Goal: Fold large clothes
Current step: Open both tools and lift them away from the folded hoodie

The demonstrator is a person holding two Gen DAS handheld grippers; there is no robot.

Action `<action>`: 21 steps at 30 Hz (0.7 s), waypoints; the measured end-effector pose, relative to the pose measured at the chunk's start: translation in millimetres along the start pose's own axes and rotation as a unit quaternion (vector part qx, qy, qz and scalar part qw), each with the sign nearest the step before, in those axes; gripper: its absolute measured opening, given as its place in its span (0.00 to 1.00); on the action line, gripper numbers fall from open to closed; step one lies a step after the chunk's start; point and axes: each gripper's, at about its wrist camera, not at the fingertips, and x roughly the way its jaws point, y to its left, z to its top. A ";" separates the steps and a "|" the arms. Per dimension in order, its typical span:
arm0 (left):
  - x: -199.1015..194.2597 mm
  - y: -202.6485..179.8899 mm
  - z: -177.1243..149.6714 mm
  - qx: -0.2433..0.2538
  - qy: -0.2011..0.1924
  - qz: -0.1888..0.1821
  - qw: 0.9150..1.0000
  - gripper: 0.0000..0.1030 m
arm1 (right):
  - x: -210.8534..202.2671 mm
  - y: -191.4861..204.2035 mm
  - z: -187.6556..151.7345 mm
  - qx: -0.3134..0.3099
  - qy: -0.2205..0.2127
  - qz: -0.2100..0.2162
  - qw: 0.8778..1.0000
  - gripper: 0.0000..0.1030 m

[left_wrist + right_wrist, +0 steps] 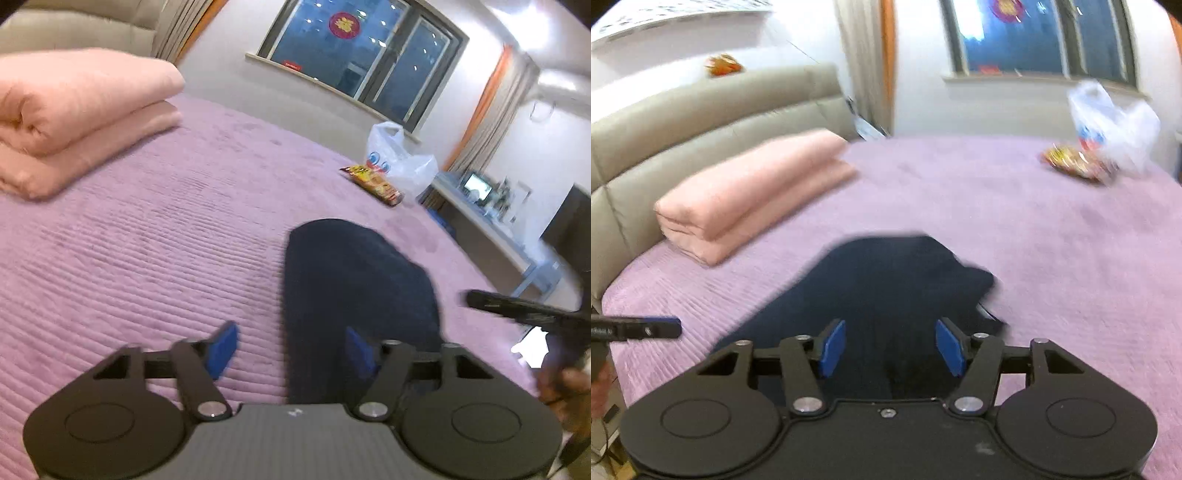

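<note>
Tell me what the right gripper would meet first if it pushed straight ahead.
Probably the dark navy garment on the purple bedspread: it lies directly ahead of the open right gripper. Depth is uncertain.

Nothing here can actually be read. The round red decoration [343, 24] on the window [364, 55] carries a gold design too blurred to make out. The snack packet [373, 183] on the bed [166, 236] and the plastic bag [400, 158] beside it show colourful printing, all illegible.
</note>
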 end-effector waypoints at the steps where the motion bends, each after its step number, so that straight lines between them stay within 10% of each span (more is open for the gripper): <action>1: 5.5 -9.7 -2.7 -0.002 0.001 -0.003 1.000 0.44 | 11.4 10.3 2.5 -0.011 0.008 -0.002 1.000 0.14; 3: 16.7 -18.6 -10.9 0.009 0.017 -0.012 1.000 0.26 | 33.4 27.0 2.7 -0.033 0.034 -0.009 0.999 0.07; 9: 27.0 -2.2 -43.2 0.004 0.037 -0.034 0.999 0.29 | 84.9 -7.3 -30.1 -0.069 0.104 -0.173 0.977 0.00; 17: 7.9 -3.5 -47.2 0.048 0.037 -0.033 0.998 0.32 | 68.2 -33.3 20.4 0.049 -0.006 -0.111 0.993 0.09; 21: 6.6 -9.4 -50.6 0.065 0.033 -0.023 0.997 0.33 | 135.7 -30.6 30.9 0.036 0.072 -0.095 0.992 0.08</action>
